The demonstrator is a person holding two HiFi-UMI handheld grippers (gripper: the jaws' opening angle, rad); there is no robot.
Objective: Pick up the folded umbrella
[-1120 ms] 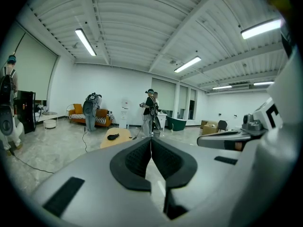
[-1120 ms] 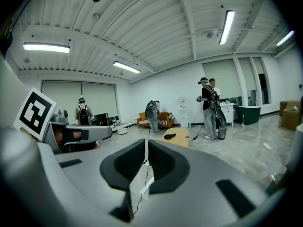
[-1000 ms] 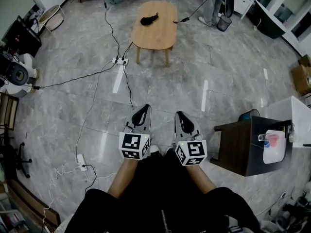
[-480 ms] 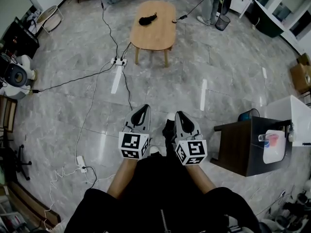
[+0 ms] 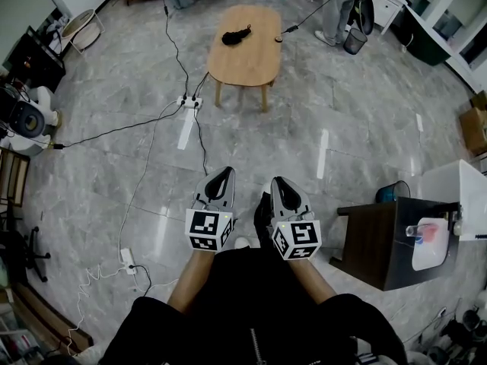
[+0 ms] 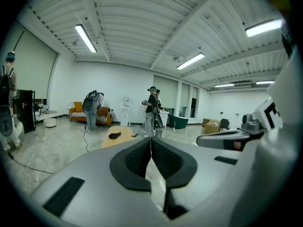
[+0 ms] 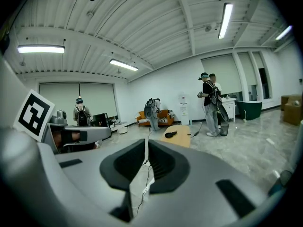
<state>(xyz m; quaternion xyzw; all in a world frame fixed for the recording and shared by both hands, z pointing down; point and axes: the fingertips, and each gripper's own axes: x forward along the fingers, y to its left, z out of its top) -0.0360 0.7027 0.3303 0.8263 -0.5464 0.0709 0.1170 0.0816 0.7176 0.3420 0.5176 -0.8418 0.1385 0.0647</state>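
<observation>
The folded umbrella (image 5: 236, 35) is a small black bundle lying on a light wooden oval table (image 5: 247, 59) far ahead across the room. It also shows as a dark shape, the umbrella (image 6: 114, 135), in the left gripper view and as the umbrella (image 7: 171, 134) in the right gripper view. My left gripper (image 5: 225, 176) and right gripper (image 5: 278, 182) are side by side over the grey floor, far short of the table. Both have their jaws closed tip to tip with nothing between them.
Black cables and a white power strip (image 5: 189, 101) run across the floor between me and the table. A dark cabinet (image 5: 384, 242) stands at the right with a white table (image 5: 456, 181) behind it. People (image 5: 342, 6) stand at the far side. A bin (image 5: 355, 40) is near them.
The table and umbrella have slid lower in the head view, so I have come nearer to them. Both grippers keep the same place in front of my body.
</observation>
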